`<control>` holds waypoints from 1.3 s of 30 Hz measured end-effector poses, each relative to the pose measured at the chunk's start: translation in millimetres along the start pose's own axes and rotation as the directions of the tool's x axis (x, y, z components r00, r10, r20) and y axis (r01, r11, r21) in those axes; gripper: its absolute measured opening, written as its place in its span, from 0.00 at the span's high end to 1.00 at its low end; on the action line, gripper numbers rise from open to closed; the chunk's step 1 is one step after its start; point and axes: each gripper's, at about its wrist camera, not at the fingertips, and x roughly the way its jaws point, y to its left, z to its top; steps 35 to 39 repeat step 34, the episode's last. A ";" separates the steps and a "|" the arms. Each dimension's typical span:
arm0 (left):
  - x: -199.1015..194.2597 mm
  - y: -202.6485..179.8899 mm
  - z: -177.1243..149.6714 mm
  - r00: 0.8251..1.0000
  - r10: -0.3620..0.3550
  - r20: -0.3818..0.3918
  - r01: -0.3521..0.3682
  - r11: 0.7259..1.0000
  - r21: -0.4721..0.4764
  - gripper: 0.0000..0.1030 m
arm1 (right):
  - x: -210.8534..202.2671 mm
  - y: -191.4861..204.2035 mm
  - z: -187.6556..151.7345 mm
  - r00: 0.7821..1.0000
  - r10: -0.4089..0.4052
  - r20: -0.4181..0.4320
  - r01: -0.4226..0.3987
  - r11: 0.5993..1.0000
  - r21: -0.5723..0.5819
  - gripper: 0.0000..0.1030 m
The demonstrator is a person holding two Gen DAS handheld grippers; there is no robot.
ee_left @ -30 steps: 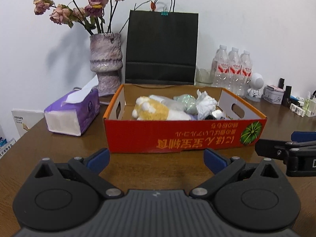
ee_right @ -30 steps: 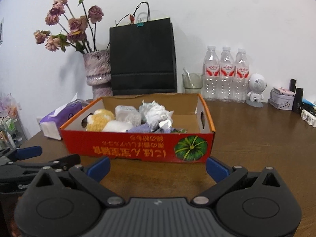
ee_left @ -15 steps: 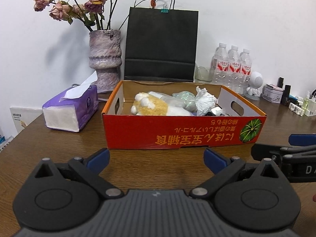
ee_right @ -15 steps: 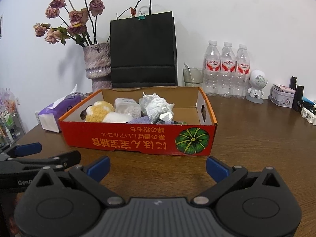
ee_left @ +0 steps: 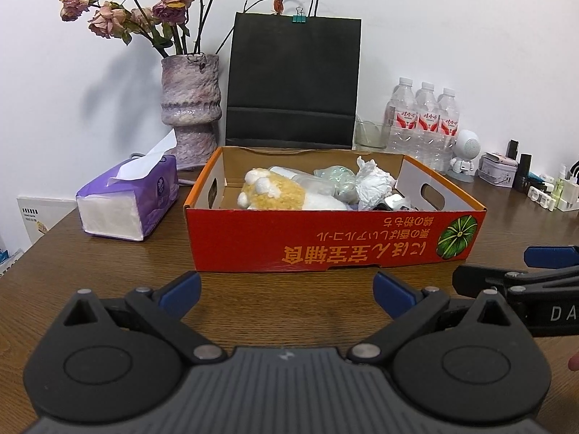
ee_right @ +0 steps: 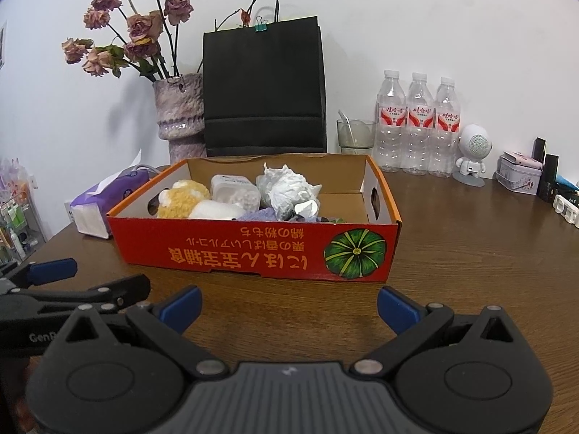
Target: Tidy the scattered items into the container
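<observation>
A red cardboard box [ee_left: 325,242] [ee_right: 253,249] with a pumpkin print stands on the brown table. Inside lie a yellow plush toy [ee_left: 275,191] [ee_right: 181,199], crumpled white paper [ee_left: 372,184] [ee_right: 289,188], a white plastic tub [ee_right: 235,190] and other small items. My left gripper [ee_left: 286,291] hovers open in front of the box, nothing between its blue-tipped fingers. My right gripper [ee_right: 289,305] is likewise open and empty, a little short of the box's near wall. Each gripper shows at the edge of the other's view.
A purple tissue pack [ee_left: 130,199] sits left of the box. Behind it stand a vase of dried roses [ee_left: 190,108], a black paper bag [ee_left: 293,83], a glass [ee_right: 354,135] and three water bottles [ee_right: 419,123]. Small cosmetics and a white robot figure [ee_right: 472,155] crowd the far right.
Both grippers have drawn back slightly and risen, so the box sits a little farther away and lower in view. Nothing in the box moved.
</observation>
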 end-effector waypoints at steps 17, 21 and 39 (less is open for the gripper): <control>0.2 -0.5 -0.5 1.000 0.009 0.003 -0.009 1.000 0.004 0.00 | -0.4 -1.1 -0.2 1.000 0.003 0.000 -0.003 1.000 0.000 0.00; 0.0 -0.3 -0.5 1.000 0.008 0.002 -0.008 1.000 0.004 0.00 | -0.4 -1.1 -0.2 1.000 0.003 0.000 -0.003 1.000 -0.001 0.00; -1.9 -0.3 -1.0 1.000 0.011 0.015 -0.011 1.000 -0.002 0.00 | -0.4 -1.8 0.2 1.000 0.003 0.003 -0.003 1.000 0.002 0.00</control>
